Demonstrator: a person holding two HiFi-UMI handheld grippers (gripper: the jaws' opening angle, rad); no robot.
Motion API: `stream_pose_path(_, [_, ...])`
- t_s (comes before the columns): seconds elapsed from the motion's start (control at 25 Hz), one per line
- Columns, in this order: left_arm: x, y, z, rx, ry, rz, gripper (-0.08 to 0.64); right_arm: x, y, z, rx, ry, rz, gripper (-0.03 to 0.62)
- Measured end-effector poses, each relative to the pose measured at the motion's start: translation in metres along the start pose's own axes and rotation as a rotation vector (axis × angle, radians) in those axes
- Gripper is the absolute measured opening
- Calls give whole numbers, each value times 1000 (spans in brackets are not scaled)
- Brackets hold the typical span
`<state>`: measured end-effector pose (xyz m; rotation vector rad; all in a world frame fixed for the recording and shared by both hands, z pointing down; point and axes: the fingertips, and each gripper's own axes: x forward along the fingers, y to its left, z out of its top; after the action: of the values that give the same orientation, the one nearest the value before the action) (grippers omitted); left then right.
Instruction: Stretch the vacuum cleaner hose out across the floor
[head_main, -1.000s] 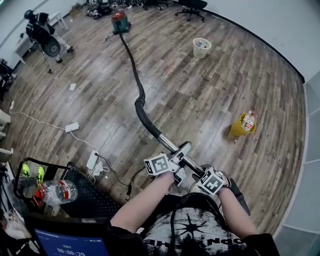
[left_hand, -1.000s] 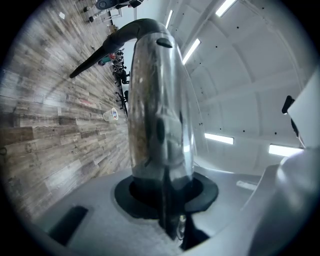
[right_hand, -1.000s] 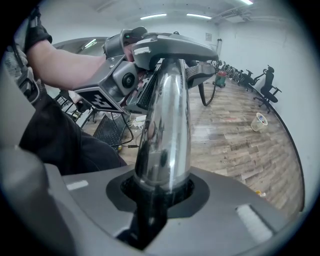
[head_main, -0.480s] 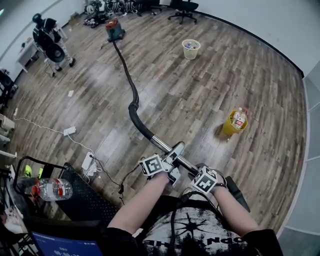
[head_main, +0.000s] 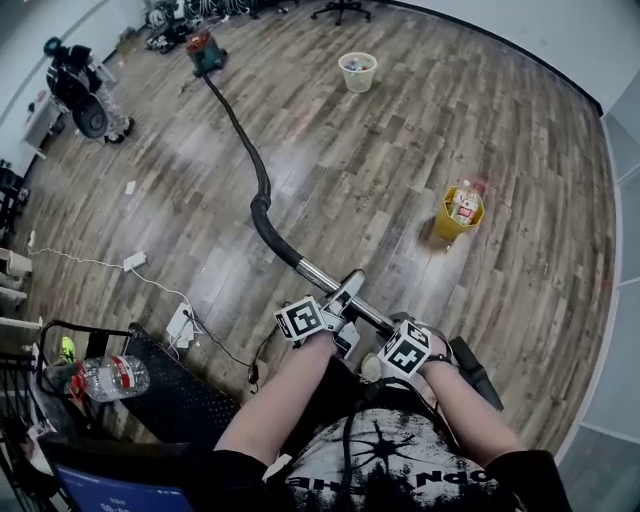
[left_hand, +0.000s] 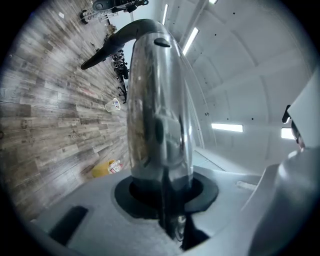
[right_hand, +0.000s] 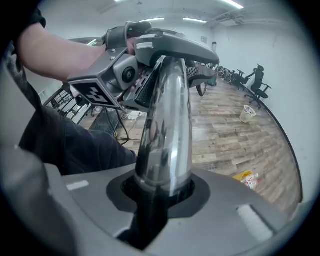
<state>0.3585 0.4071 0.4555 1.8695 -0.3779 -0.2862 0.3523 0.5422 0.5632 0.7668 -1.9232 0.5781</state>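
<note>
The red vacuum cleaner (head_main: 205, 52) stands far off at the top left of the head view. Its black hose (head_main: 250, 165) runs across the wooden floor toward me, with one bend, and joins a chrome tube (head_main: 322, 280). My left gripper (head_main: 347, 302) is shut on that chrome tube (left_hand: 160, 115). Just behind it my right gripper (head_main: 388, 334) is shut on the same tube (right_hand: 167, 125), close to the black handle (head_main: 472, 370). The right gripper view shows the left gripper (right_hand: 125, 70) clamped higher up the tube.
A white waste basket (head_main: 358, 70) stands at the far end, a yellow bin (head_main: 457, 212) with bottles to the right. A power strip (head_main: 183, 322) with cables lies left of me. A black cart (head_main: 160, 385) carries a water bottle (head_main: 110, 378). Equipment (head_main: 80, 100) stands at the far left.
Both grippers have moved back with the tube, away from the vacuum cleaner. The floor objects have slid up the head view and the hose lies longer and straighter.
</note>
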Motion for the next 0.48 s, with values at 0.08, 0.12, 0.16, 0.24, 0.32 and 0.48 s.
stream_pose_path(0.08, [9,9,-7,-9,23,12,84,6,-5,-9,21,9,-19,86])
stream_pose_path(0.12, [13,14,-9,-17,34,20,84,9,-8,-13,30,17,-33,86])
stream_pose_path(0.16, [17,21,-11,-27,44,29,83,12,-12,-16,37,28,-48,86])
stream_pose_path(0.24, [25,35,-12,-55,59,45,81,19,-22,-21,49,58,-76,86])
stream_pose_path(0.32, [30,50,-13,-91,74,58,80,26,-28,-25,61,94,-96,86])
stream_pose_path(0.48, [34,73,-21,-153,122,60,78,39,-29,-34,102,157,-119,86])
